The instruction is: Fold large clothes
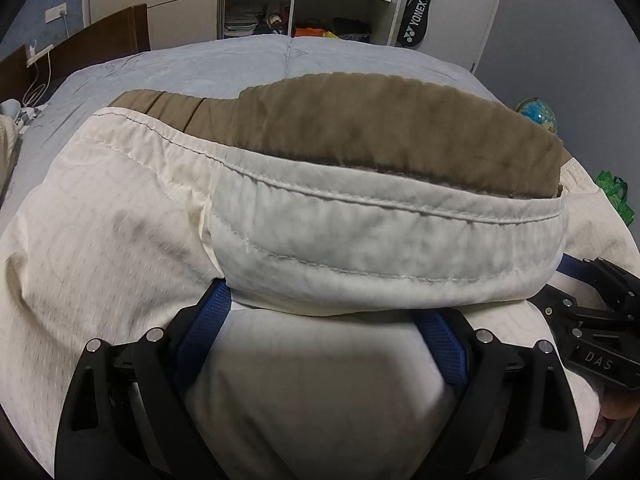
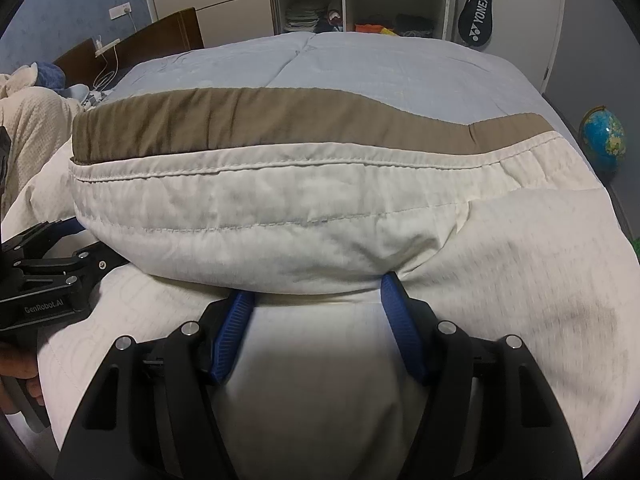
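The cream garment (image 1: pixel 120 248) with its tan band (image 1: pixel 380 120) lies on the blue-grey bed (image 1: pixel 180 76), filling both views from 9 to 3 o'clock. The left gripper (image 1: pixel 320 308) has its jaws spread wide, blue fingertips (image 1: pixel 212 312) tucked under the folded hem. The right gripper (image 2: pixel 316 292) is likewise spread wide under the hem. A globe (image 2: pixel 602 140) stands at 3 o'clock.

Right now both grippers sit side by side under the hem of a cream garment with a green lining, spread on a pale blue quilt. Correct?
Not quite: the lining is tan-brown, not green, as the right wrist view shows. Otherwise right: cream garment, pale blue quilt, left gripper and right gripper side by side.
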